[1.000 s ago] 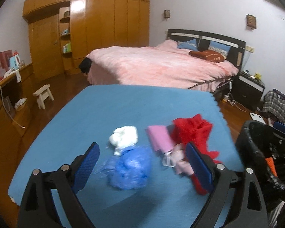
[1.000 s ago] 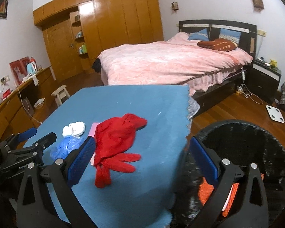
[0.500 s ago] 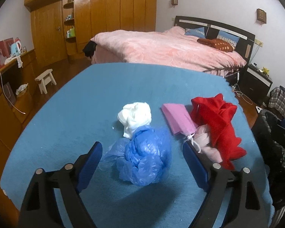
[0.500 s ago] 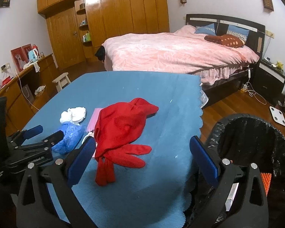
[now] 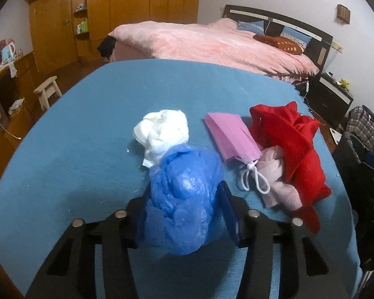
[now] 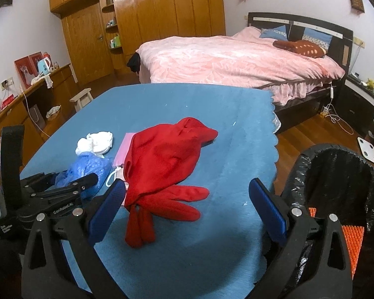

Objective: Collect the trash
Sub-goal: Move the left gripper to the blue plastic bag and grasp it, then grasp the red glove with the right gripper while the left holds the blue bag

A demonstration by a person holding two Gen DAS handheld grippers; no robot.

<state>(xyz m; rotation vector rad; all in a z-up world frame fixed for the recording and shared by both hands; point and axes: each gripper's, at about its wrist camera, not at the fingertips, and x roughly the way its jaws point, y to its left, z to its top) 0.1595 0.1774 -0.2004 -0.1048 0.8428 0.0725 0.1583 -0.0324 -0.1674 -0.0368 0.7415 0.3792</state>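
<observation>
A crumpled blue plastic bag [image 5: 184,194] lies on the blue-covered table [image 5: 87,137]. My left gripper [image 5: 184,189] has its jaws closing on the bag, and both pads press into its sides. Just beyond it sits a white crumpled tissue [image 5: 162,129]. To the right lie a pink pouch [image 5: 232,137] with a white cord and a red garment [image 5: 291,144]. In the right wrist view the left gripper [image 6: 72,177] holds the bag [image 6: 87,167] at the left. My right gripper [image 6: 187,186] hangs open above the red garment [image 6: 167,157], touching nothing.
A bin with a black liner [image 6: 336,169] stands off the table's right edge. Behind the table is a pink bed [image 6: 232,62]. A small stool [image 5: 47,89] and wooden cabinets stand on the left. A white scale [image 6: 367,147] lies on the floor.
My left gripper came down and forward over the blue bag, and its jaws went from wide to pressed on the bag. The right gripper dropped a little toward the table.
</observation>
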